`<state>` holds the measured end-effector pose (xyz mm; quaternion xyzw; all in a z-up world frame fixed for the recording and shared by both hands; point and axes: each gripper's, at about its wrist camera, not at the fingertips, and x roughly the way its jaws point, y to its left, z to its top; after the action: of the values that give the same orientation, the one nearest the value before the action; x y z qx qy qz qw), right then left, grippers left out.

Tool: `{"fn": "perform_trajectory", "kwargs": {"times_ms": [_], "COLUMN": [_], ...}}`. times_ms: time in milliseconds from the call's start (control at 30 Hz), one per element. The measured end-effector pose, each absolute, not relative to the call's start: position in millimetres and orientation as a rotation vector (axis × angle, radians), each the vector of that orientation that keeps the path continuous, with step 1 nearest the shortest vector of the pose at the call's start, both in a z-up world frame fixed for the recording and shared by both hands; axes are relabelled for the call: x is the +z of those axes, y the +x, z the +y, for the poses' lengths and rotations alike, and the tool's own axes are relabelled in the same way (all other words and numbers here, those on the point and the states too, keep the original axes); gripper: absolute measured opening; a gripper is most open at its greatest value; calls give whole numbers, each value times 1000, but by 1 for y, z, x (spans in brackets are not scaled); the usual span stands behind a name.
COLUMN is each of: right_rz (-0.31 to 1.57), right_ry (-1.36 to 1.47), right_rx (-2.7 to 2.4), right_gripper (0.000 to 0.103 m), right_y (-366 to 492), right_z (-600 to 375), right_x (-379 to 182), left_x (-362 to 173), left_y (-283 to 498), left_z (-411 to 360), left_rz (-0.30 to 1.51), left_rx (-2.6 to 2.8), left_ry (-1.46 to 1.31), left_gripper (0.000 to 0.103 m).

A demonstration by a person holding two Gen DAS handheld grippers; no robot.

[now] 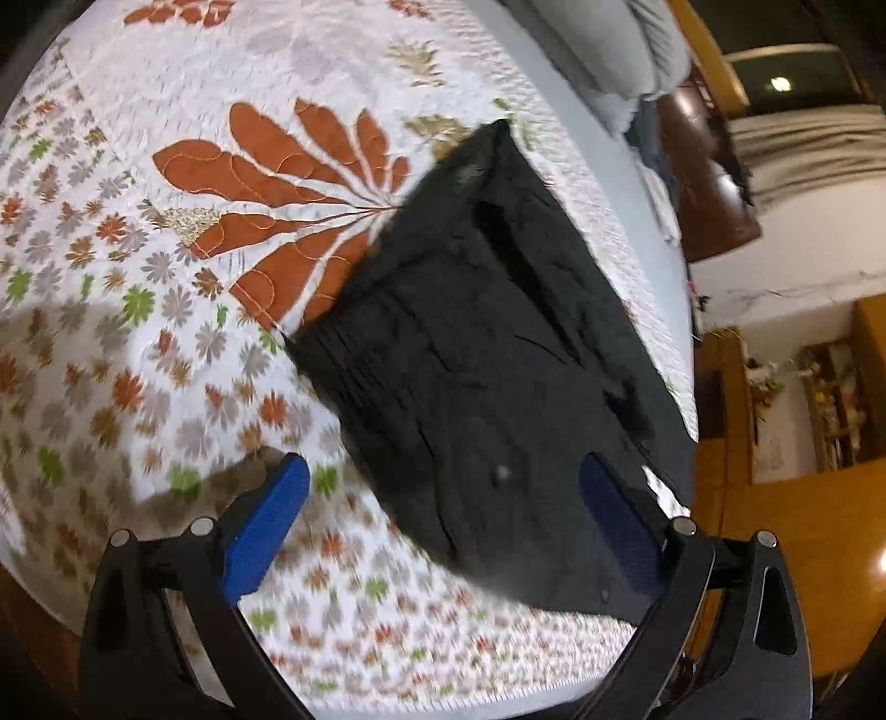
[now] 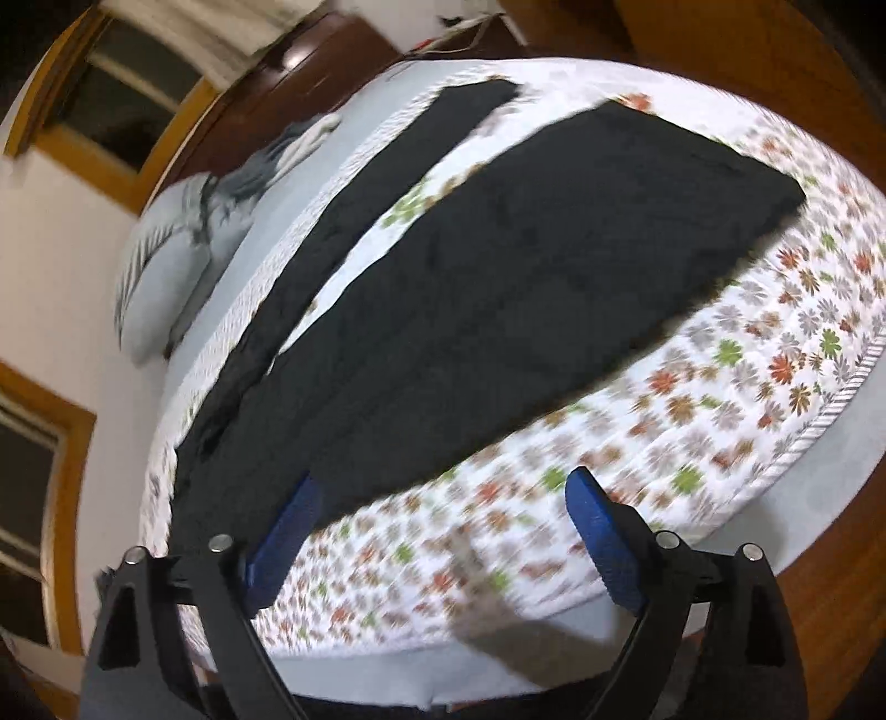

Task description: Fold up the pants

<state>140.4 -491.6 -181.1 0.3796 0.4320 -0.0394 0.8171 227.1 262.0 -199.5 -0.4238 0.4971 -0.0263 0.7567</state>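
Left tool [image 1: 440,498] first: its blue pads stand wide apart with nothing clamped, and the near end of the black pants [image 1: 476,354] lies between and just beyond them, the right-hand pad over dark cloth and the left-hand pad over the bare floral quilt [image 1: 166,310]. In that view the garment runs away from the tool, up and to the right, toward a far corner close to the quilt's edge, where a grey pillow [image 1: 637,50] sits beyond. Across on the other side, the right tool [image 2: 440,501] is likewise spread wide and empty; its left pad overlaps the edge of the pants [image 2: 498,288], its right pad hangs over the patterned quilt [image 2: 720,387]. Here the two legs show as long dark bands lying apart, with a strip of quilt between them, and their long axis slants from lower left up toward the upper right, away from the tool. Both tools point down at the bed, each just beside a near part of the garment, so neither looks clearly closer. My reading is that the coming grasp depends on meeting the near edge, with the length of the pants stretching away from both hands.
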Motion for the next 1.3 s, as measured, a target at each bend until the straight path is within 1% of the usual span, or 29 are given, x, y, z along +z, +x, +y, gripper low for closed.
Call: {"fn": "perform_trajectory", "kwargs": {"times_ms": [33, 67, 100, 167, 200, 233, 300, 333, 400, 500, 600, 667, 767, 833, 1033, 1067, 1100, 1133, 1167, 1200, 1233, 1267, 1300], "right_rz": [921, 919, 913, 903, 896, 891, 873, 866, 849, 782, 722, 682, 655, 642, 622, 620, 621, 629, 631, 637, 639, 642, 645], "right_ry": [822, 834, 848, 864, 880, 892, 921, 932, 959, 1073, 1171, 1227, 1236, 1241, 1235, 1225, 1208, 1199, 1203, 1208, 1209, 1208, 1206], "right_rx": [-94, -99, -100, -104, -97, -91, -98, -101, -119, -157, -164, -162, -137, -123, -112, -105, -95, -85, -69, -66, -71, -75, -81], "right_gripper": [92, 92, 92, 92, 93, 93, 95, 95, 95, 95, 95, 96, 96, 96, 95, 89, 80, 73, 56, 40, 33, 21, 18], "right_y": [141, 142, 142, 142, 141, 142, 139, 139, 135, 120, 112, 110, 121, 133, 168, 171, 174, 180, 184, 185, 185, 184, 179], "right_z": [-499, -504, -510, -519, -523, -529, -542, -545, -560, -595, -625, -639, -651, -661, -676, -675, -676, -677, -677, -678, -678, -677, -678], "right_x": [-186, -189, -192, -197, -200, -202, -206, -205, -207, -214, -223, -230, -234, -239, -244, -243, -242, -242, -241, -242, -242, -243, -244], "left_x": [-204, -208, -212, -220, -221, -221, -219, -219, -215, -209, -209, -206, -208, -213, -220, -220, -220, -220, -219, -220, -221, -223, -225], "left_y": [231, 237, 243, 249, 251, 253, 256, 259, 256, 250, 248, 244, 246, 252, 262, 262, 262, 262, 261, 261, 260, 258, 255], "left_z": [261, 261, 260, 259, 258, 258, 254, 252, 247, 240, 233, 227, 226, 229, 250, 251, 253, 254, 255, 256, 258, 262, 267], "left_rz": [1089, 1100, 1126, 1132, 1135, 1126, 1101, 1106, 1127, 1132, 1153, 1137, 1143, 1119, 1002, 997, 993, 993, 1000, 1029, 1039, 1036, 1033], "left_rx": [-53, -53, -18, -15, -18, -39, -93, -84, -30, -7, 45, 105, 120, 113, 41, 27, 16, 17, 30, 76, 94, 96, 94], "left_ry": [-937, -941, -924, -940, -940, -946, -950, -935, -911, -866, -797, -795, -741, -766, -917, -927, -936, -933, -914, -874, -869, -887, -914], "left_gripper": [68, 53, 45, 45, 51, 67, 85, 88, 90, 96, 95, 95, 96, 100, 100, 100, 98, 89, 78, 52, 42, 38, 31]}}
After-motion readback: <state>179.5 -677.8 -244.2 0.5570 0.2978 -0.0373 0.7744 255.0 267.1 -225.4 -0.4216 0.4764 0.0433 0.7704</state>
